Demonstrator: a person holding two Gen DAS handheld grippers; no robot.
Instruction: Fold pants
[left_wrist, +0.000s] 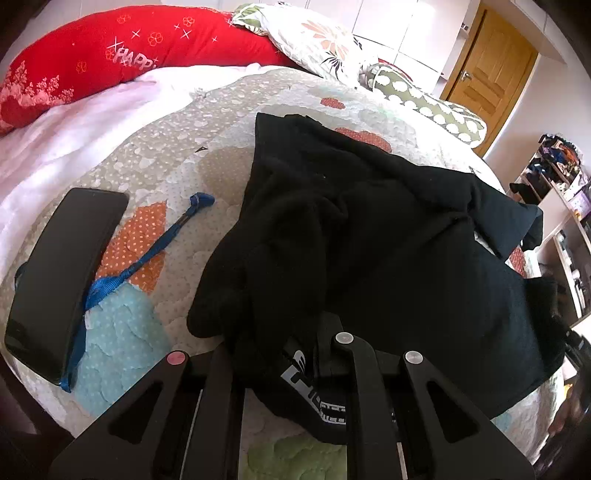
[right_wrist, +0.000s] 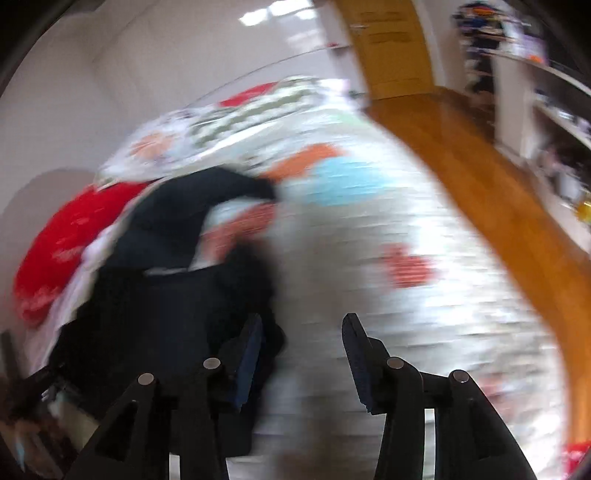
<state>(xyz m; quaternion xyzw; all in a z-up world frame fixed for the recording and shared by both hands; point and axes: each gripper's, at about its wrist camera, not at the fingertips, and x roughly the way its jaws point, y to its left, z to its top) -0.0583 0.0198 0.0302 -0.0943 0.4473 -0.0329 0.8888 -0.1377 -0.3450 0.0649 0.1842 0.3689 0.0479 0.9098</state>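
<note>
Black pants lie crumpled on a quilted patchwork bedspread. My left gripper is shut on the near edge of the pants, where a band with white lettering hangs between its arms. The right wrist view is motion-blurred. In it my right gripper stands open over bare bedspread with nothing between its fingers. The dark pants lie just left of its left finger.
A black phone and a blue strap lie on the bed to the left. A red pillow and a floral pillow sit at the far end. A wooden door, shelves and wood floor are on the right.
</note>
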